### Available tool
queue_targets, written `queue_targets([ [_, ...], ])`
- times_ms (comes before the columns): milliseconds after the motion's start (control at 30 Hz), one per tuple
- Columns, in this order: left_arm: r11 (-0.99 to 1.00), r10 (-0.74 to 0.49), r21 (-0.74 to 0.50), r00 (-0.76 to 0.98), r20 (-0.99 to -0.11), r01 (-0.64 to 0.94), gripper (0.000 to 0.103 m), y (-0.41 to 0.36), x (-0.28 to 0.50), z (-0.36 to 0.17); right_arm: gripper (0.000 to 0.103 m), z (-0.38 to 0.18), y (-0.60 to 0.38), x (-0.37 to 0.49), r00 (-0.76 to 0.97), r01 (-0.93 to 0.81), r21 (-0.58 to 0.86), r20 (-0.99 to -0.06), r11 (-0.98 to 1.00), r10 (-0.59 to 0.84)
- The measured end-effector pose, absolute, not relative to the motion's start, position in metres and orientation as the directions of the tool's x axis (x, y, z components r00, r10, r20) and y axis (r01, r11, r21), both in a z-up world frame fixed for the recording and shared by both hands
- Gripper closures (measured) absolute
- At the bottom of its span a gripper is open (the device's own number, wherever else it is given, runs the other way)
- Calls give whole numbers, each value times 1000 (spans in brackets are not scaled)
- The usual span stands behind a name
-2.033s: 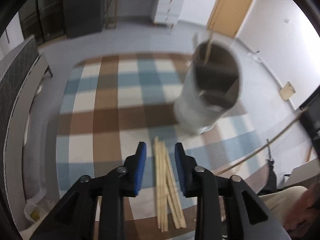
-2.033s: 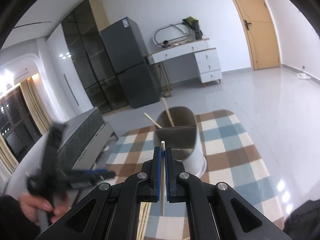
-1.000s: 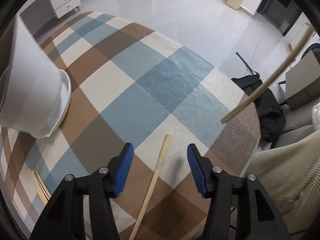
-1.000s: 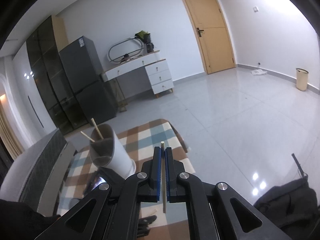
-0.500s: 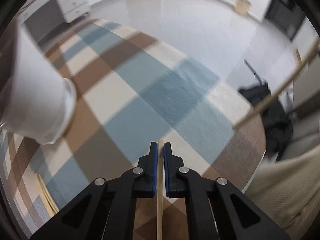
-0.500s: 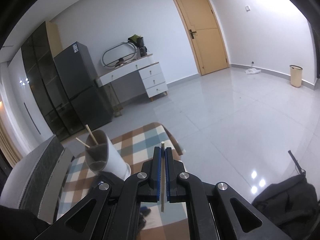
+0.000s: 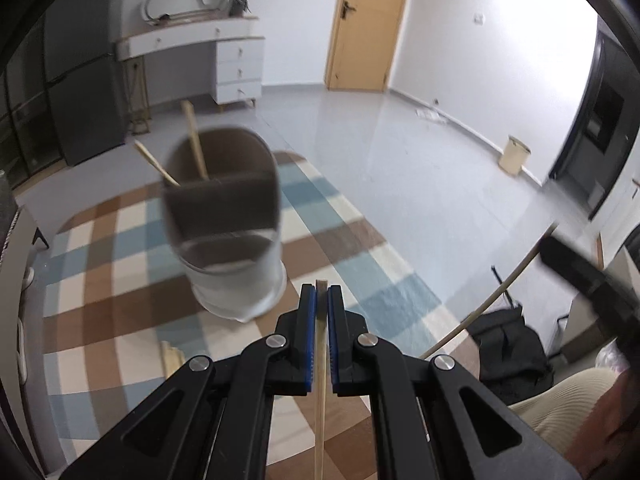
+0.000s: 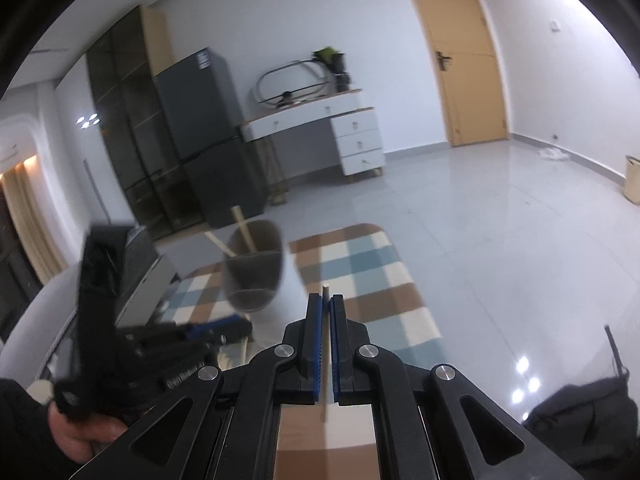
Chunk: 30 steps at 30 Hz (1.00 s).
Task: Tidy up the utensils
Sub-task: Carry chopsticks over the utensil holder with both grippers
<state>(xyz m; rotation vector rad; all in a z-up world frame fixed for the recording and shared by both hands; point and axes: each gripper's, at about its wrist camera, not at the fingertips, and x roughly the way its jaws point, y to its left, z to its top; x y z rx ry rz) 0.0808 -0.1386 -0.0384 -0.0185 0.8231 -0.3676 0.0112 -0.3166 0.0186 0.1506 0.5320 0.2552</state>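
Nothing I can read for certain: white lettering on my left gripper [image 8: 224, 330] body and a fridge [image 8: 200, 100] label are too blurred.

The left hand-held gripper [image 7: 321, 300], at bottom centre of its frame, has its jaws clamped together. The right hand-held gripper [image 8: 326, 312] is likewise pinched closed. A hand [image 8: 86, 432] grips the left tool at lower left of the right view.

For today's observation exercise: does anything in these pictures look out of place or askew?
Yes. Loose chopsticks lie on the checked cloth beside the utensil holder, not in it. The two chopsticks in the holder lean at different angles.
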Motion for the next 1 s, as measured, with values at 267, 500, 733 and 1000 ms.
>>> queue_targets([
  [267,941,-338,-219,707,-621,257,102,-107,91,5,100,38,-284,20,817,-267,238,-458,934,350],
  [500,935,-347,-253,793,-501,249,102,-81,122,63,100,86,-270,50,824,-319,231,-412,919,390],
  [733,935,-331,-262,852,-405,239,102,-66,171,90,100,136,-249,101,832,-394,171,-351,903,430],
  [1000,933,-328,-253,890,-317,254,102,-53,215,86,100,141,-222,172,822,-441,81,-364,894,438],
])
